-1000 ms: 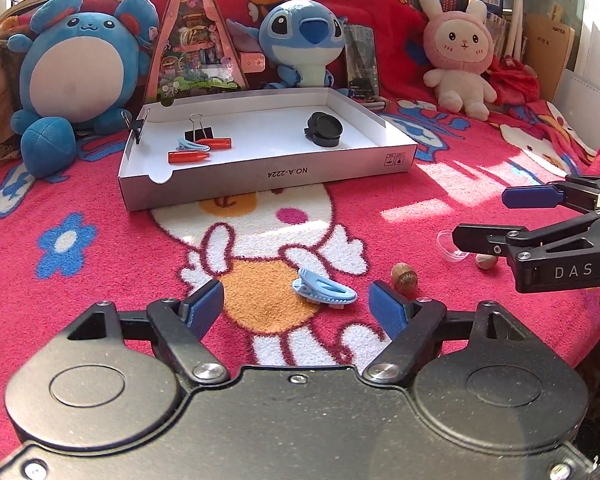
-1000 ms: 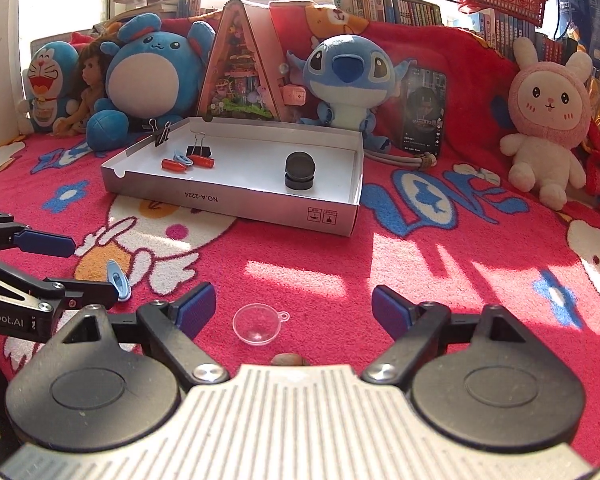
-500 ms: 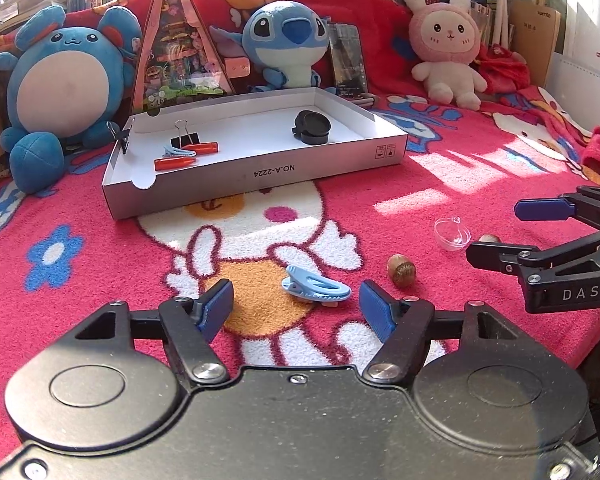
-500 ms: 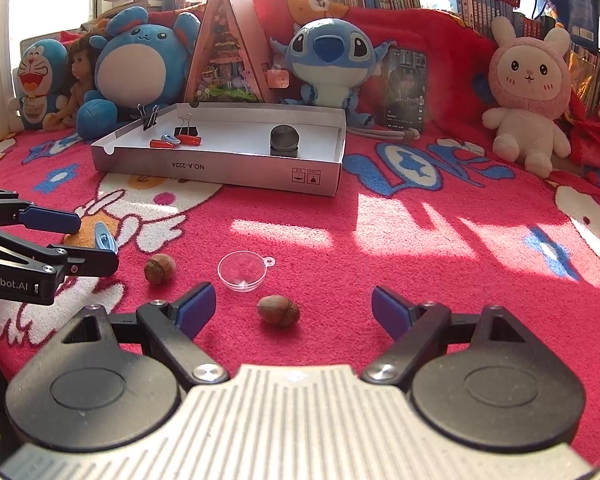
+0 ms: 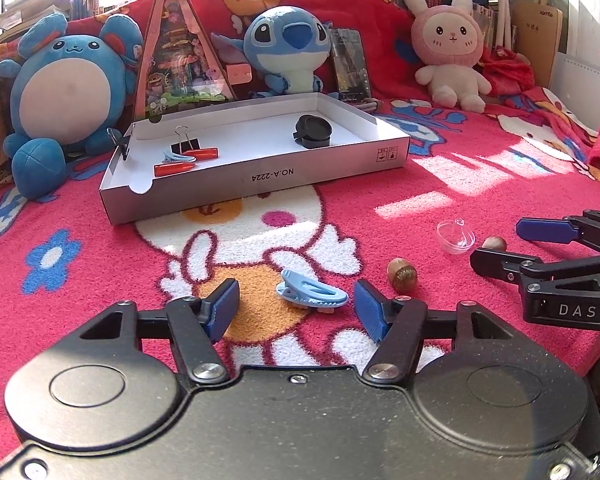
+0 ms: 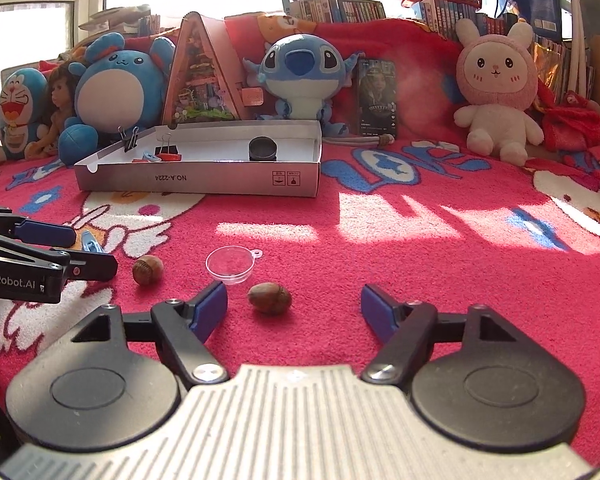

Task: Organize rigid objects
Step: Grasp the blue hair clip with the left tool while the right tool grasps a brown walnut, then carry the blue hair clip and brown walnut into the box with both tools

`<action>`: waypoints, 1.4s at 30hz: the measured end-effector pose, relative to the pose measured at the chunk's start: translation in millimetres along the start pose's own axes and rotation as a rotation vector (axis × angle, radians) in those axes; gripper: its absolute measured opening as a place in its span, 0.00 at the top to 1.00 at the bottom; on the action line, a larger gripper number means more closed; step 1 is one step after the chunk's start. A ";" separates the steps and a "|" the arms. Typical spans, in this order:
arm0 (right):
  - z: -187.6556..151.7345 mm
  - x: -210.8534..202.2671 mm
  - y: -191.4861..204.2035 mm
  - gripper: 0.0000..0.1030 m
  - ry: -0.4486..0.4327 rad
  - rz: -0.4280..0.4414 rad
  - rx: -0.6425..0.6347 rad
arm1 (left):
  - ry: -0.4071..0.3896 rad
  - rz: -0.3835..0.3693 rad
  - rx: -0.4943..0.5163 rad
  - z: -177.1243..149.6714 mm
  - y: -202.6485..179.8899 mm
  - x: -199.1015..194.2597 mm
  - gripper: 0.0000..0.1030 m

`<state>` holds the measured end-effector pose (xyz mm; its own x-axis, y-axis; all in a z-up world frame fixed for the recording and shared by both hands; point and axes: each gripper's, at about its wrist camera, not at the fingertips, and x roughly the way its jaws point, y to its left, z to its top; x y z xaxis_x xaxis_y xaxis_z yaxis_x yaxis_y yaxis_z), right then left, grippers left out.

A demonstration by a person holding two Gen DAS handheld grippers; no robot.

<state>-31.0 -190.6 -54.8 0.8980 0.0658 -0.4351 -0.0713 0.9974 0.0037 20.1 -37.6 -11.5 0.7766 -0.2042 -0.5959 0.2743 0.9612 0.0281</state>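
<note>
Both grippers hang low over the red cartoon blanket [image 5: 480, 184] on the bed, each lined up on its own small thing. The left gripper [image 5: 296, 306] has its blue pads apart and closing, with the light-blue hair clip [image 5: 311, 293] lying flat on the blanket between them but not yet touched. The right gripper [image 6: 294, 310] is likewise apart and closing; a brown nut [image 6: 269, 298] sits between its pads, nearer the left one, still free. Just beyond that gripper lie a clear plastic half-shell [image 6: 231, 264] and, off to its left, a second nut [image 6: 148, 269]. Well ahead of both grippers stands the shallow white cardboard box [image 5: 260, 180], already holding binder clips, orange caps and a black round container [image 5: 313, 131], so I judge that to be where these pieces belong. To do this step well, the left pads should meet the clip across its narrow body, low enough to catch it without digging into the pile. The right gripper would do better shifted a little left so the nut is centred; it is round and may roll or squirt out if pinched off-centre. Closing slowly seems wise.
</note>
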 end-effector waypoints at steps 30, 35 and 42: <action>41.6 6.5 8.4 0.73 -0.030 0.008 0.008 | -0.068 0.087 -0.081 45.3 36.7 -0.9 0.65; 65.6 24.4 8.1 0.73 -0.029 0.011 0.030 | -0.090 0.136 -0.131 65.5 56.0 9.9 0.65; 96.3 52.7 10.3 0.73 -0.018 0.039 0.067 | -0.094 0.166 -0.171 86.4 71.8 26.0 0.65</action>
<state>57.4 -174.2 9.0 0.9027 0.1050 -0.4172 -0.0781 0.9936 0.0811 109.0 10.1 44.3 0.8545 -0.0499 -0.5171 0.0452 0.9987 -0.0217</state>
